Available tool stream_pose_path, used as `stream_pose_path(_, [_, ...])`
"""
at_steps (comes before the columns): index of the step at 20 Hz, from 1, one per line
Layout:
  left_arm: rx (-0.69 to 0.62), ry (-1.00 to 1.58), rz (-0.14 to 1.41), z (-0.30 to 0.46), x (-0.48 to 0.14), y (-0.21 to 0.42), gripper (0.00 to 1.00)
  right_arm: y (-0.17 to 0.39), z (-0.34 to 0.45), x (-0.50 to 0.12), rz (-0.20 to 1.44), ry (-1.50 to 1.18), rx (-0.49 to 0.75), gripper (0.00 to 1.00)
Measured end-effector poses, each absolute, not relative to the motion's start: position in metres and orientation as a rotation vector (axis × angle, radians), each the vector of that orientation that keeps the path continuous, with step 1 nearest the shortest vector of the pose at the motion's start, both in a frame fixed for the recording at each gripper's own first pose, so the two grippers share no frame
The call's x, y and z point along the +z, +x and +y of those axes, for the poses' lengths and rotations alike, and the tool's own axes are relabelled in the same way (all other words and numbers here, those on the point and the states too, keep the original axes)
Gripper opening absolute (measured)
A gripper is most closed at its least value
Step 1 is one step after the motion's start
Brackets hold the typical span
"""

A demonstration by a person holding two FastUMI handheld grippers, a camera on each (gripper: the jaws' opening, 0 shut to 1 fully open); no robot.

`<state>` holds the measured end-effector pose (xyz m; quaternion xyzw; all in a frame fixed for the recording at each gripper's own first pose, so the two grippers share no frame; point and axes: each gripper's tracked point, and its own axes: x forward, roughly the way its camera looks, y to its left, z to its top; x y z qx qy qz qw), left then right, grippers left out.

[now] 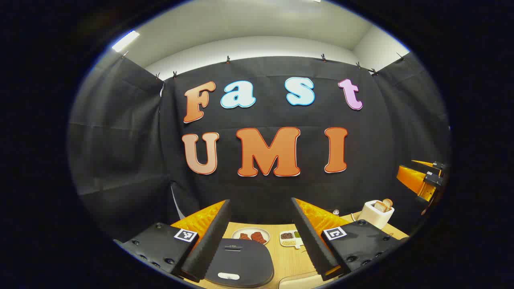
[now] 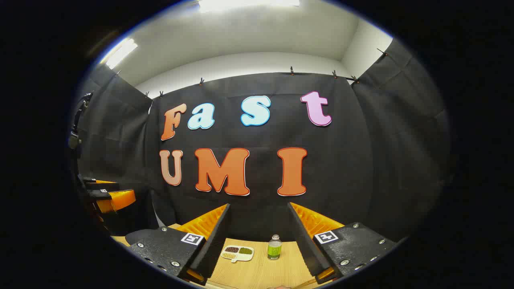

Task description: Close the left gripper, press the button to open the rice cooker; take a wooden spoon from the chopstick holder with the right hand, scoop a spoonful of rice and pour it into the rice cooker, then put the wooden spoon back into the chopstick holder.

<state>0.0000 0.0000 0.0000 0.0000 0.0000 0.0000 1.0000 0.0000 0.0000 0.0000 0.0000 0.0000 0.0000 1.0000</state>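
Note:
The rice cooker (image 1: 241, 259) is a black appliance with its lid down, low in the left gripper view between my left gripper's fingers. A pale oval button (image 1: 228, 276) sits on its near edge. My left gripper (image 1: 261, 200) is open, held above and behind the cooker, touching nothing. My right gripper (image 2: 258, 205) is also open and empty, raised over the wooden table (image 2: 261, 269). Each gripper also appears at the side of the other's view: the right gripper (image 1: 405, 165) far right, the left gripper (image 2: 126, 190) far left.
Behind the cooker stand a white plate of red pieces (image 1: 251, 235) and a divided dish of beans (image 1: 291, 237). A white toaster with bread (image 1: 375, 212) is at the right. The divided dish (image 2: 237, 253) and a small green bottle (image 2: 274, 247) lie ahead of my right gripper.

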Motion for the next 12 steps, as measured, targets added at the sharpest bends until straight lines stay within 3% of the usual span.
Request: stream_pose_path(12, [0.026,0.03,-0.025,0.0072,0.0086,-0.0048,0.92,-0.0083,-0.0065,-0.0007,0.009,-0.004,-0.019,0.86])
